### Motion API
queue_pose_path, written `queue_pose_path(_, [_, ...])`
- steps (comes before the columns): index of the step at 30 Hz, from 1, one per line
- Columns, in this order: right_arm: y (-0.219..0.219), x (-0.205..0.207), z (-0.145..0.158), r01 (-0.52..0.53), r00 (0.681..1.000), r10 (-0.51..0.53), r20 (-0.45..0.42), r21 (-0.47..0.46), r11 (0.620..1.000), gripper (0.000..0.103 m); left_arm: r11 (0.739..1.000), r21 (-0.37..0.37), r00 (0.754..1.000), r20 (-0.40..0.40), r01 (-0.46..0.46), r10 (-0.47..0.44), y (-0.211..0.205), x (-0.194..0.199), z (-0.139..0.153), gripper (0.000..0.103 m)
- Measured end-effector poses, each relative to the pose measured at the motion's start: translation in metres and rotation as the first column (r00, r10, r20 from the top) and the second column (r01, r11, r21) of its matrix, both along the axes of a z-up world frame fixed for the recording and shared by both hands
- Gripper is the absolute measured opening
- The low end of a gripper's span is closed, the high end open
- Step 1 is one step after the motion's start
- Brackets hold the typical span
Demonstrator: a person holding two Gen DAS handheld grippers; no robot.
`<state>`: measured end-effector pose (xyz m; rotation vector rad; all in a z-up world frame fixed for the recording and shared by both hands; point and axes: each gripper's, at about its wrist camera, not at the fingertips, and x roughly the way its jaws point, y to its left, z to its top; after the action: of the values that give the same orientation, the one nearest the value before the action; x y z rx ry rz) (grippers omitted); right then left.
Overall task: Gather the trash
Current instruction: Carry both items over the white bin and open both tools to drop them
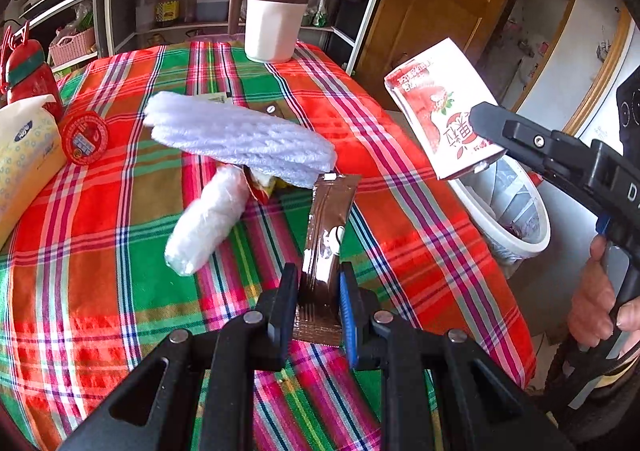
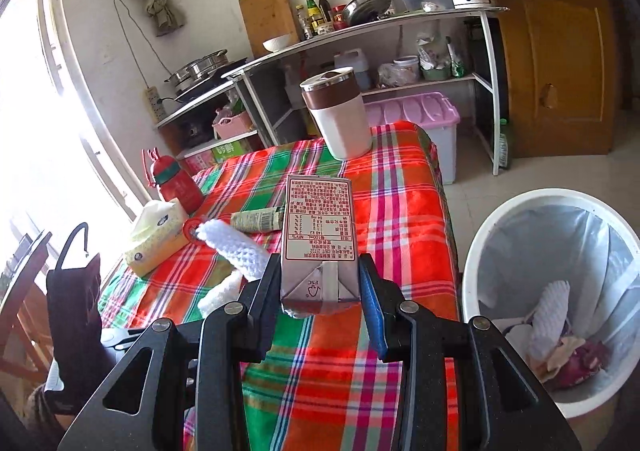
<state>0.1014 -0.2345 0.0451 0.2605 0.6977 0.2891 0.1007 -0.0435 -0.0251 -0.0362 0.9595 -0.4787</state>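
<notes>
Trash is in hand on both sides: the left tool (image 1: pixel 318 297) is clamped tight on the lower end of a brown foil sachet (image 1: pixel 326 239), which stands up limp and glossy above the plaid worktop (image 1: pixel 100 251), while the right tool (image 2: pixel 320 283) is closed partway on the folded base of a small drink carton (image 2: pixel 318 235), held up near the worktop's edge. The carton looks empty and light, stiff enough to keep its shape, though a harder squeeze would probably crush it; the sachet is thin and slick, so a grip near its crimped end seems safest. Left on the cloth are a white foam net sleeve (image 1: pixel 240 139), a second rolled one (image 1: pixel 208 227) and a small green tube (image 2: pixel 258 219), all soft and light. The lined white bin (image 2: pixel 552 291) stands on the floor just off the worktop's right edge, its mouth open, with clear floor around it.
</notes>
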Motion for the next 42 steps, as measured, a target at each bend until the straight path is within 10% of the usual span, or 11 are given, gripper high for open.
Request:
queue_pose_path(10, [-0.016,-0.017,0.001,0.034,0.999,-0.034,0.007,0.013,0.999,0.038,0.989,-0.112,0.993,-0.063,0.093,-0.101,-0.023,-0.022,-0.003,0.021])
queue_pose_path(26, [-0.077,-0.044,0.013,0.18,0.983,-0.179,0.042,-0.015,0.984,0.038,0.983,-0.062,0.981,0.095,0.173,-0.166,-0.087,-0.017,0.049,0.021])
queue_pose_path(42, [-0.163,-0.047,-0.018,0.362,0.925,-0.374,-0.066,-0.15,0.92,0.038,0.953,-0.025,0.95,0.094,0.301,-0.297,-0.195,-0.001,0.045,0.021])
